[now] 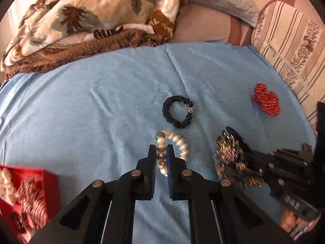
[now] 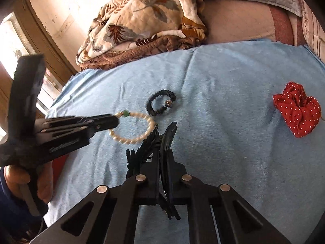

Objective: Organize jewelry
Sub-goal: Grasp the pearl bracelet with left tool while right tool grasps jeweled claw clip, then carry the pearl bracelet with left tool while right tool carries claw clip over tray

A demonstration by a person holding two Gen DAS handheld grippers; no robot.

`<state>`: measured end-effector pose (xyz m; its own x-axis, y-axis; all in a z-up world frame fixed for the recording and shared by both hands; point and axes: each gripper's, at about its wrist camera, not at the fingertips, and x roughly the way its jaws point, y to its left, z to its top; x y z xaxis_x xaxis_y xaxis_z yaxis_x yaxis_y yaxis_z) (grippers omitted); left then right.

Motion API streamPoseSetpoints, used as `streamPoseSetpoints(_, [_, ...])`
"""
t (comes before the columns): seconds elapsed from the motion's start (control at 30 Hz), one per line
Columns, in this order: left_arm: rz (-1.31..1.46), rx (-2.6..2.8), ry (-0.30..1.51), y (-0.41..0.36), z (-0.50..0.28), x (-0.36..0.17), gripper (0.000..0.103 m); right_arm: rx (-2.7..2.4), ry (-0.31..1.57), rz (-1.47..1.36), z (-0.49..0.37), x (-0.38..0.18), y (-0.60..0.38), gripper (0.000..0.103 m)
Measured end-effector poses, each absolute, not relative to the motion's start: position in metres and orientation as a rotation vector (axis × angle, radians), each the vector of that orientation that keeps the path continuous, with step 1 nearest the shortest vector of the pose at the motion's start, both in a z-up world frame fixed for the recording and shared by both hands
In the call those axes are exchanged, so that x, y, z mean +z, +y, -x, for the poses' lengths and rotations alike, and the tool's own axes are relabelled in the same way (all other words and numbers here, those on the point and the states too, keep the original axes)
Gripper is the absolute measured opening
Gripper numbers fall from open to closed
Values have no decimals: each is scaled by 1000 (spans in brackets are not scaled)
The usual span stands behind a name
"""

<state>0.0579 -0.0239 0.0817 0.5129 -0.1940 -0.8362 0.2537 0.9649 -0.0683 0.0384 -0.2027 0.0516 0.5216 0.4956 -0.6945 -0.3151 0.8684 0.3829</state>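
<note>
My left gripper (image 1: 161, 149) is shut on a pearl bracelet (image 1: 178, 142) with a green bead, held just above the blue cloth; it also shows in the right wrist view (image 2: 132, 128). My right gripper (image 2: 165, 154) is shut on a black hair clip with a beaded, sparkly flower (image 2: 165, 142); the flower shows in the left wrist view (image 1: 231, 158). A black scrunchie with a silver bead (image 1: 177, 110) lies just beyond the bracelet. A red dotted scrunchie (image 2: 297, 109) lies at the right.
A red box (image 1: 49, 185) holding several hair ties sits at the lower left of the left wrist view. The blue cloth (image 1: 101, 111) covers a bed. A floral quilt (image 1: 81, 16) is piled at the back, striped pillows (image 1: 284, 40) at the right.
</note>
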Motion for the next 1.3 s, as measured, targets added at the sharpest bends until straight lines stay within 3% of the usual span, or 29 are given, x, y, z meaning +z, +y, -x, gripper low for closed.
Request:
streamPoseSetpoints(0.53, [57, -191, 884, 68, 61, 162, 9, 470, 884, -383, 36, 56, -181, 7])
streamPoseSetpoints(0.97, [209, 63, 881, 216, 126, 156, 9, 562, 906, -320, 88, 88, -112, 7])
streamPoseSetpoints(1.3, [304, 113, 856, 287, 131, 148, 9, 695, 940, -190, 83, 114, -17, 7])
